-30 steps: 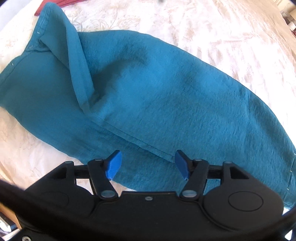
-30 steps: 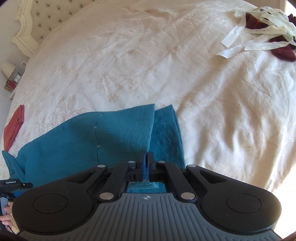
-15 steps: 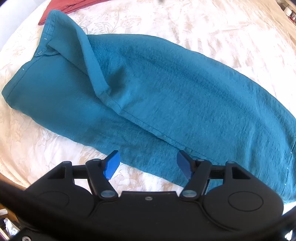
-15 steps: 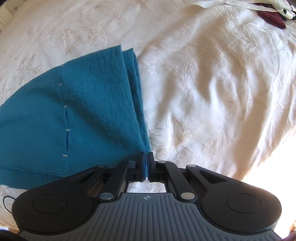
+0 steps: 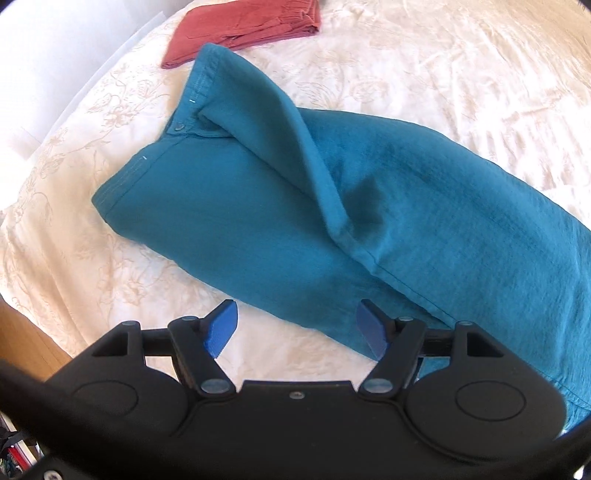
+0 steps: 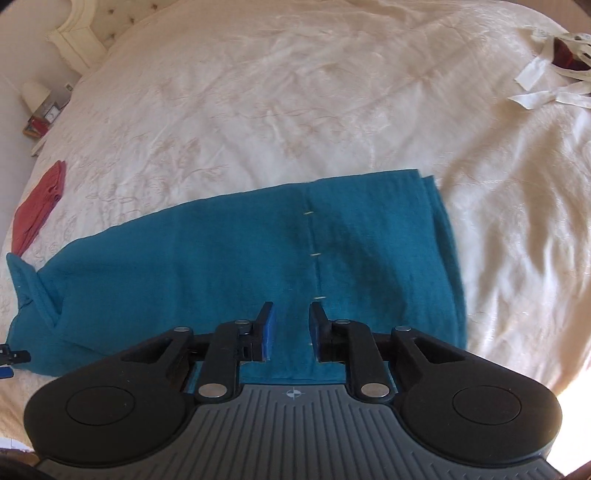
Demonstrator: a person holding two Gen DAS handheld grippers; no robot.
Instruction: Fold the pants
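In the left wrist view the left gripper (image 5: 297, 328) hangs nearest, its 2 blue pads spread wide and opening further, with nothing between them but the near edge of the teal pants (image 5: 295, 229) and pale bedspread (image 5: 92, 258) below; in the right wrist view the right gripper (image 6: 288, 330) stands over the pants (image 6: 221, 266) with its jaws a narrow gap apart and opening, no cloth pinched between them; the pants lie flat on the cream, flower-embroidered bedspread (image 6: 295, 110), folded lengthwise with 1 leg on the other, the hemmed leg ends stacked at the right with the lower layer peeking out; a seam with small white stitches crosses the cloth; at the left the waistband (image 5: 192, 96) with its button rises in a loose upturned flap; beyond it lies a folded red garment (image 5: 240, 29); far right, a dark red item with white ribbons (image 6: 554, 70); a tufted headboard (image 6: 81, 37) stands farthest left.
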